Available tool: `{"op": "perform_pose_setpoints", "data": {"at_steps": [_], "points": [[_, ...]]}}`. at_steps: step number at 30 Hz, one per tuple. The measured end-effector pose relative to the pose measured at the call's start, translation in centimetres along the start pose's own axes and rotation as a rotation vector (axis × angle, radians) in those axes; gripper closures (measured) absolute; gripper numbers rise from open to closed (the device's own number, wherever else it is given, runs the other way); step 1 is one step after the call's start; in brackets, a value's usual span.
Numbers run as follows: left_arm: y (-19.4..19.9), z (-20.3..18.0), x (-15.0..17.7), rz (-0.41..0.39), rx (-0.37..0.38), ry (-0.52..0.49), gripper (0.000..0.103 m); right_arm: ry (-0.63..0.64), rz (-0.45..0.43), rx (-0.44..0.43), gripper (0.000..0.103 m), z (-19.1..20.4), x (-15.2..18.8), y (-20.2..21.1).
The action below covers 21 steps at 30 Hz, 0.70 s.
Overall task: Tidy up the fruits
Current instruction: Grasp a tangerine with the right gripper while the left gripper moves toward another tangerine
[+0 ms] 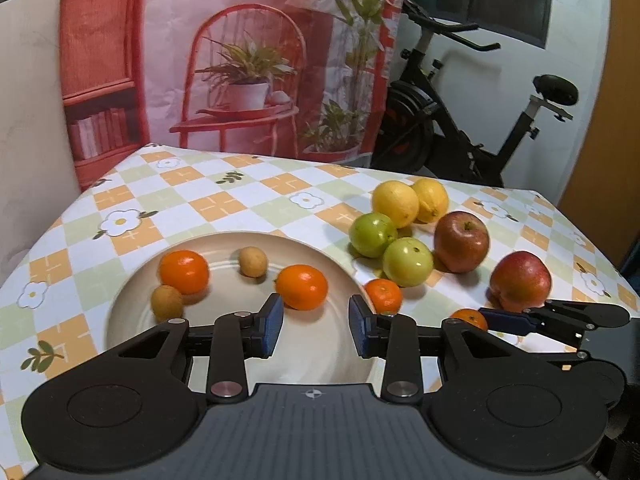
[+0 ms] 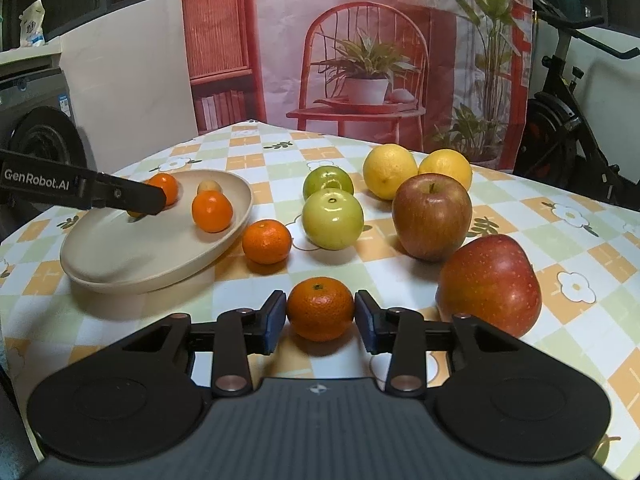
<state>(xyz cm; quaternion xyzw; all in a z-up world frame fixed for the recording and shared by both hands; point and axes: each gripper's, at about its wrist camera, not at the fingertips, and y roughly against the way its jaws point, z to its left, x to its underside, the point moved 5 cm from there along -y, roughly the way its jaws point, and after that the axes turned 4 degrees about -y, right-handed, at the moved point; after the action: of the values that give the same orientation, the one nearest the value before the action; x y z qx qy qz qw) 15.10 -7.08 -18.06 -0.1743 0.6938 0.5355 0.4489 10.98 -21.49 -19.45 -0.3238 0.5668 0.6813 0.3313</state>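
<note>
A beige plate holds two tangerines and two small brown fruits. My left gripper is open and empty above the plate's right side. My right gripper is shut on a tangerine at table level; it also shows in the left wrist view. Another tangerine lies beside the plate. Two green apples, two lemons and two red apples lie to the right.
The table wears a checkered flowered cloth. A printed backdrop hangs behind it. An exercise bike stands at the back right. A white appliance stands at the left.
</note>
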Motion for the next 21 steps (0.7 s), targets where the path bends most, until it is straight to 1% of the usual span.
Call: {"op": "perform_pose_setpoints", "data": {"at_steps": [7,10,11,14,18,21], "points": [[-0.7,-1.2,-0.6,0.007,0.078,-0.003,0.065,-0.038,-0.027,-0.018,0.063,-0.9,-0.1,0.6],[-1.0,-2.6,-0.5,0.032,0.151,0.001,0.065,-0.006,-0.031,-0.020,0.063,-0.9,-0.1,0.8],[-1.0,-3.0,-0.3,0.035,0.160,-0.007,0.065,0.000,-0.036,-0.021,0.063,-1.0,-0.1,1.0],[-1.6,-3.8,-0.1,0.051,0.168,-0.030,0.065,-0.020,-0.050,-0.018,0.063,-1.8,-0.1,1.4],[-2.7,-4.5,-0.9,0.052,0.155,-0.050,0.065,-0.050,-0.067,-0.012,0.063,-2.8,0.0,2.1],[-4.1,-5.5,-1.7,0.048,0.151,-0.114,0.065,-0.076,-0.077,-0.013,0.063,-3.4,0.0,2.6]]}}
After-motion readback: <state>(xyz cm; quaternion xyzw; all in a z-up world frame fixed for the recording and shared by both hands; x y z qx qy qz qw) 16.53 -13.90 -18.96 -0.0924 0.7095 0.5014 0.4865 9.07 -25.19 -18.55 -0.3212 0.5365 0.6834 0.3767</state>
